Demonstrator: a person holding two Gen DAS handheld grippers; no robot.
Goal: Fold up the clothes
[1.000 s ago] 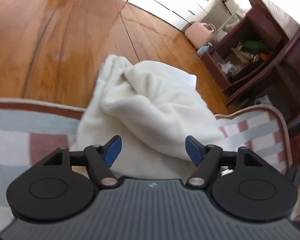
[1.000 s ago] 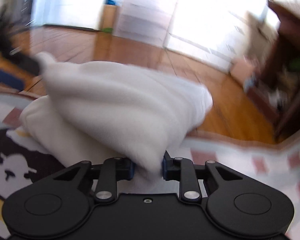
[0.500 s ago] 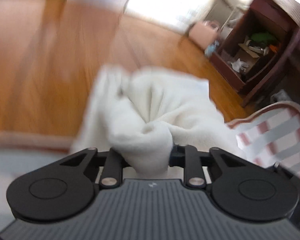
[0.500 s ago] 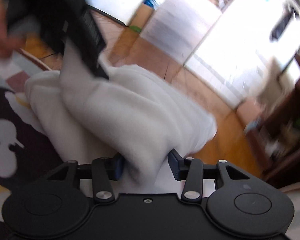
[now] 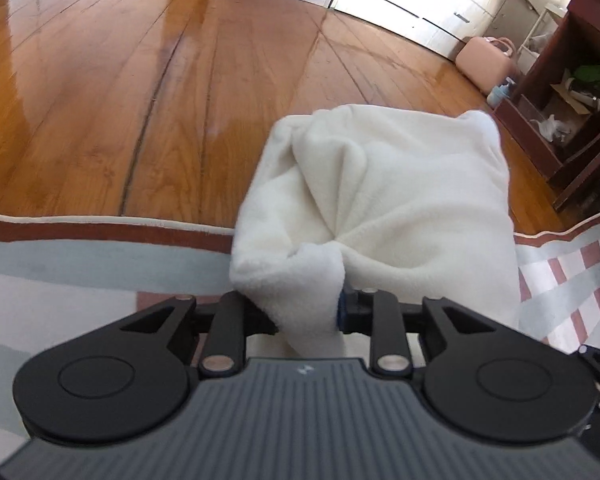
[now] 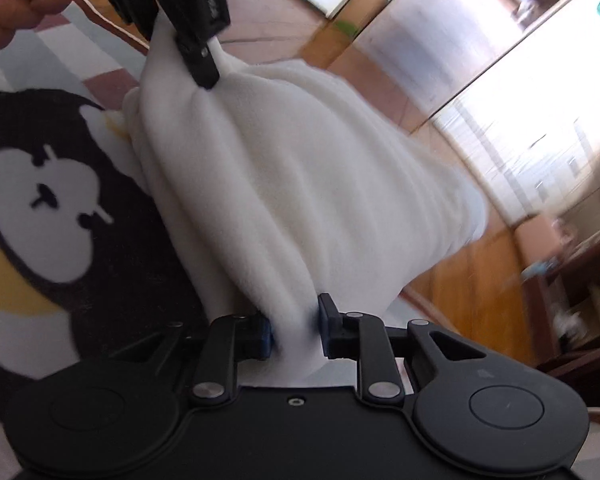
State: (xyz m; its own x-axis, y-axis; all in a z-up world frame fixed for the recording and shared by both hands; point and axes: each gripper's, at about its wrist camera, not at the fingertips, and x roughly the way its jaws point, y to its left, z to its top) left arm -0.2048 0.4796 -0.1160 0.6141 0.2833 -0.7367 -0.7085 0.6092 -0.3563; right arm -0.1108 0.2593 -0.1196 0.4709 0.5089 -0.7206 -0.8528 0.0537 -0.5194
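the wooden floor (image 5: 140, 80) filled most of the left wrist view, and a patterned rug (image 5: 60, 272) with pale and reddish bands lay across its near part; in the right wrist view the same rug showed a dark cartoon face. on the rug, running out over its far border toward the bare boards, sat the white fleece garment (image 5: 380, 192), bunched and partly lifted, not yet a flat fold. the left gripper (image 5: 304, 316) had a thick wad of the fleece pinched between its jaws, which were easing apart while the cloth was between them and pressed by the pads. the right gripper (image 6: 296, 332) clamped another gathered edge, its jaws closing tighter on it. a hand (image 6: 8, 4) held the left gripper's body at the top of the right wrist view. judging from this, the main risk was the left grip: if those jaws opened further mid-lift, the heavy fleece could slide out, drop on one side and leave a crooked fold. both grips also took bunched cloth, not a clean edge, so layers might drag unevenly or spill onto the bare floor. a dark wooden cabinet (image 5: 560, 100) and a pink case (image 5: 484, 60) stood well apart. small white lettering on the left gripper's side was too blurred to read; no other writing was legible.
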